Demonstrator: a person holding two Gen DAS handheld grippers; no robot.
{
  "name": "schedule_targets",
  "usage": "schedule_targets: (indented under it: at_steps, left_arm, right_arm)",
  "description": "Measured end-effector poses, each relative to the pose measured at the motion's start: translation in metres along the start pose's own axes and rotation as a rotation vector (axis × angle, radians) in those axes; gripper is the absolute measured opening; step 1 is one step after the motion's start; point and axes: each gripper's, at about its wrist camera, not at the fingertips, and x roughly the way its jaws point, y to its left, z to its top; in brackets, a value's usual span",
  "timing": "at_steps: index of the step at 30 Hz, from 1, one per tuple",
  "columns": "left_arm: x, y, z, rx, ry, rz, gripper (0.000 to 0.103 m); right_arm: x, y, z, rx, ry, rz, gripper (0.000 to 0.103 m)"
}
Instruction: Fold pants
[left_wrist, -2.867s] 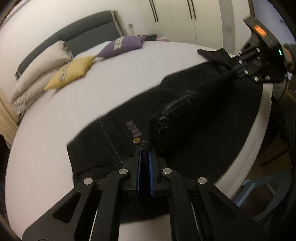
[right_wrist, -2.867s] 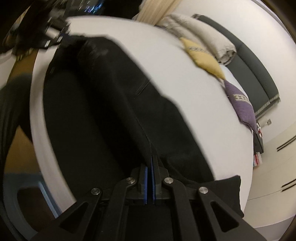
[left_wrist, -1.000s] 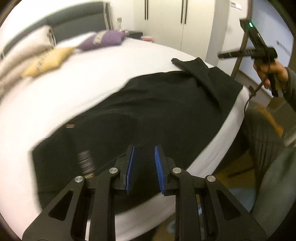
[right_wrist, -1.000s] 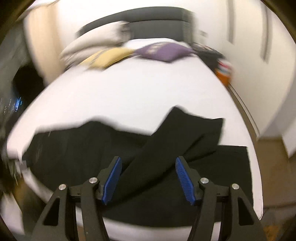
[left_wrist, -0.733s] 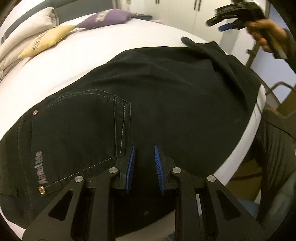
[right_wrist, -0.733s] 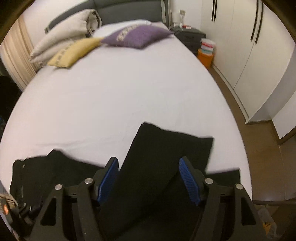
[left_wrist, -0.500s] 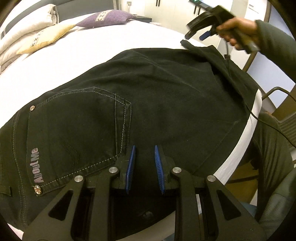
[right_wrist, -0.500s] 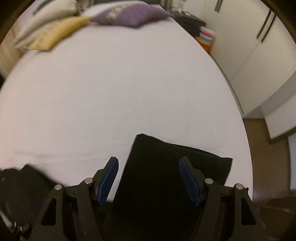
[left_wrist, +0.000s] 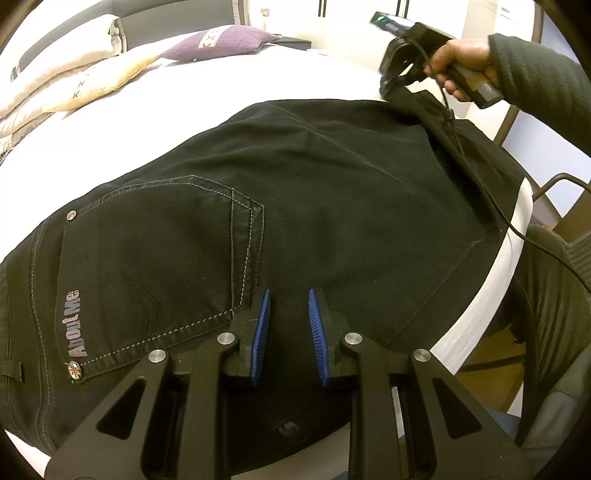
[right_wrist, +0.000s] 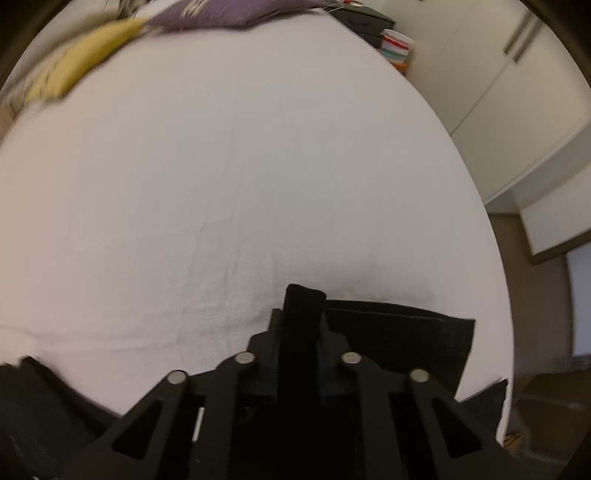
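Observation:
Black pants (left_wrist: 332, 192) lie flat on the white bed (left_wrist: 184, 96), back pocket up, waist at the left, legs running to the right. My left gripper (left_wrist: 288, 306) hovers just over the seat below the pocket, its blue pads apart with nothing between them. In the left wrist view a hand holds my right gripper (left_wrist: 391, 86) down on the far leg end. In the right wrist view my right gripper (right_wrist: 303, 314) has its jaws closing on a pinched fold of the black leg end (right_wrist: 399, 339), which sticks up between them.
Yellow pillow (left_wrist: 110, 79) and purple pillow (left_wrist: 221, 40) lie at the head of the bed. The person's legs (left_wrist: 554, 295) and a chair are at the bed's right edge. White wardrobe doors (right_wrist: 498, 92) and a striped container (right_wrist: 397, 46) stand beyond the bed.
My right gripper came down onto the leg end and its wide jaws closed on a fold of it. My left gripper sank closer to the seat, still open.

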Motion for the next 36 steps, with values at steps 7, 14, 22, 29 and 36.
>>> schedule_targets:
  at_steps: [7, 14, 22, 29, 36]
  left_arm:
    - [0.001, -0.002, 0.002, 0.000, 0.004, 0.030, 0.021]
    - [0.002, -0.007, 0.003, -0.008, 0.007, 0.070, 0.021]
    - [0.006, -0.026, 0.008, 0.006, 0.018, 0.146, 0.021]
    - [0.008, -0.034, 0.011, 0.003, 0.024, 0.175, 0.021]
    - [0.012, -0.043, 0.012, -0.001, 0.016, 0.214, 0.021]
  right_arm:
    - [-0.068, -0.076, -0.044, 0.191, -0.220, 0.226, 0.012]
    - [-0.104, -0.176, -0.147, 0.473, -0.393, 0.371, 0.012]
    - [-0.045, -0.253, -0.222, 0.754, -0.333, 0.415, 0.012]
    - [-0.032, -0.266, -0.247, 0.831, -0.335, 0.456, 0.008]
    - [-0.056, -0.288, -0.278, 0.851, -0.413, 0.438, 0.003]
